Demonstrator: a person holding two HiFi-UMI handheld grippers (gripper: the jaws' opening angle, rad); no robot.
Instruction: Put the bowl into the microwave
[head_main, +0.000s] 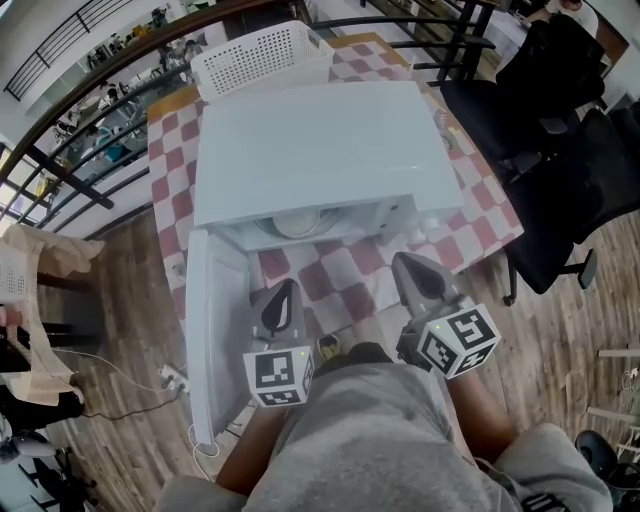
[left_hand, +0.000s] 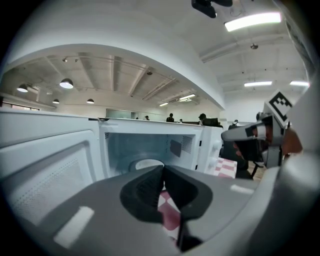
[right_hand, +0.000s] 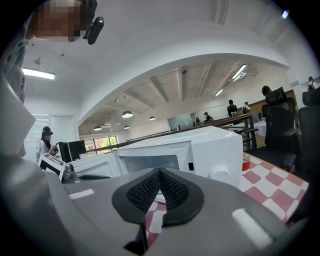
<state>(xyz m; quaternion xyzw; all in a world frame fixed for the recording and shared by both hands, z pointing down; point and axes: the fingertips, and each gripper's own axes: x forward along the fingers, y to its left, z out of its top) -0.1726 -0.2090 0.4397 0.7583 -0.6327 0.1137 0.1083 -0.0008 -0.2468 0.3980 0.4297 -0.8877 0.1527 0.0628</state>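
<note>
Bowl (head_main: 296, 222) already inside the microwave (head_main: 320, 130), white, seated on the cavity floor a little left of middle. From the head view only part of the rim showing past the top edge; visible again through the open front in the left gripper view. Door (head_main: 215, 330) swung wide to the left, past the edge of the checked surface (head_main: 340, 275). Left gripper (head_main: 290, 287) and right gripper (head_main: 404, 262) both in front of the opening, well apart from the bowl, jaws pressed together on each, nothing between them. Judged placed, with only the door left to shut.

Probably stiff, and light to middling in weight. Ceramic or hard plastic, cannot tell which. Smooth, so likely slippery under the pads, and liable to chip if ceramic. If a shift is needed: pinch the near rim, one jaw inside the wall and one outside, lift low and level, mind the cavity roof.
</note>
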